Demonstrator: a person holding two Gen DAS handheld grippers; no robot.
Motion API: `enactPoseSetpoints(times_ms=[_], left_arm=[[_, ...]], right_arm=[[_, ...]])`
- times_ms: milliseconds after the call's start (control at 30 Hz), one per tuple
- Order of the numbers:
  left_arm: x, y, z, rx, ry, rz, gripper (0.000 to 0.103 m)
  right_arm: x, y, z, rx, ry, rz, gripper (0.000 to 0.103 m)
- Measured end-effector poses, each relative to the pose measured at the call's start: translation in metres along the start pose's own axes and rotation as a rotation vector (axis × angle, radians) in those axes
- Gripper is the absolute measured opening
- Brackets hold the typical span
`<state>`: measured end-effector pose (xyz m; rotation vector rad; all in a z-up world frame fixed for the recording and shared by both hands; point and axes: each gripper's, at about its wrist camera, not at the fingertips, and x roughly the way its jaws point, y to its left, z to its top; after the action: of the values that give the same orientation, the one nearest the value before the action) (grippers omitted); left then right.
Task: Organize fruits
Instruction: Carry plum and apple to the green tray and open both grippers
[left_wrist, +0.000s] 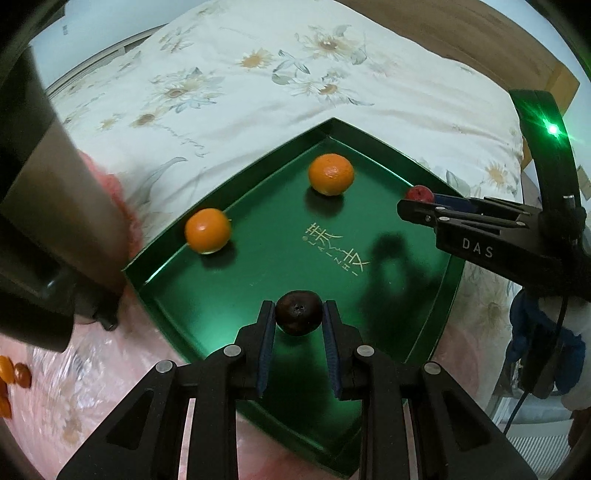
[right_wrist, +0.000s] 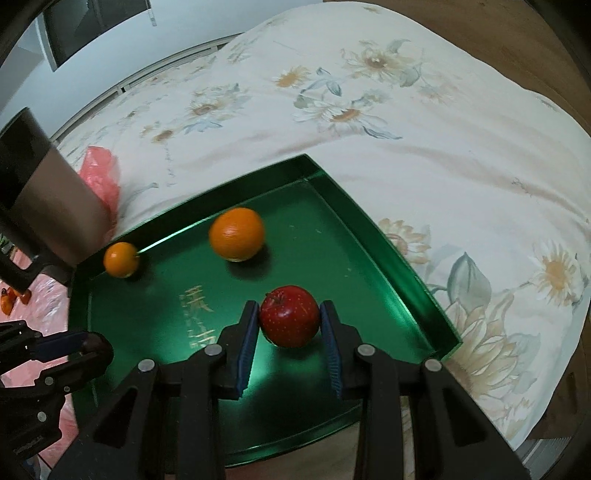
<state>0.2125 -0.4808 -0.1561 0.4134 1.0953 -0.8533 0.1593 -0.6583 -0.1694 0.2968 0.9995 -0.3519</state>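
Over a green tray (left_wrist: 447, 295) holding two oranges (left_wrist: 331, 174), the left gripper (left_wrist: 298, 314) clamps a dark fruit (left_wrist: 298, 313). The right gripper (right_wrist: 289, 321) clamps a red apple (right_wrist: 289, 316).

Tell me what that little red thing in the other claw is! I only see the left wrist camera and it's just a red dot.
Observer: It's a red apple with a short stem and pale speckles, plain in the right wrist view.
Operator: Is it squeezed tight?
Observer: Yes, the right claw has its blue pads pressed against both sides of it.
Operator: Where is it hanging?
Observer: Over the floor of the green tray, on the near side of the bigger orange.
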Motion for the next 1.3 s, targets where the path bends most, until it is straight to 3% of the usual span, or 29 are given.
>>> enactPoseSetpoints(times_ms=[467,1000,1067,1133,1233,1300], left_arm=[[0.033,-0.01,0.0,0.024,0.065,-0.002,0.022],[0.03,-0.012,-0.003,0.013,0.057,-0.004,0.023],[0.028,-0.012,-0.006,0.016,0.054,-0.002,0.023],[0.025,-0.011,-0.008,0.011,0.052,-0.007,0.024],[0.017,-0.009,-0.011,-0.001,0.03,-0.014,0.037],[0.01,-0.009,-0.013,-0.004,0.009,-0.021,0.038]], right_arm=[[0.018,-0.017,-0.005,0.019,0.028,-0.02,0.056],[0.017,-0.016,-0.013,0.024,0.029,-0.036,0.057],[0.014,-0.016,-0.015,0.026,0.024,-0.04,0.074],[0.009,-0.014,-0.016,0.027,0.011,-0.044,0.082],[0.001,-0.012,-0.015,0.024,-0.007,-0.052,0.084],[-0.005,-0.011,-0.015,0.024,-0.018,-0.056,0.084]])
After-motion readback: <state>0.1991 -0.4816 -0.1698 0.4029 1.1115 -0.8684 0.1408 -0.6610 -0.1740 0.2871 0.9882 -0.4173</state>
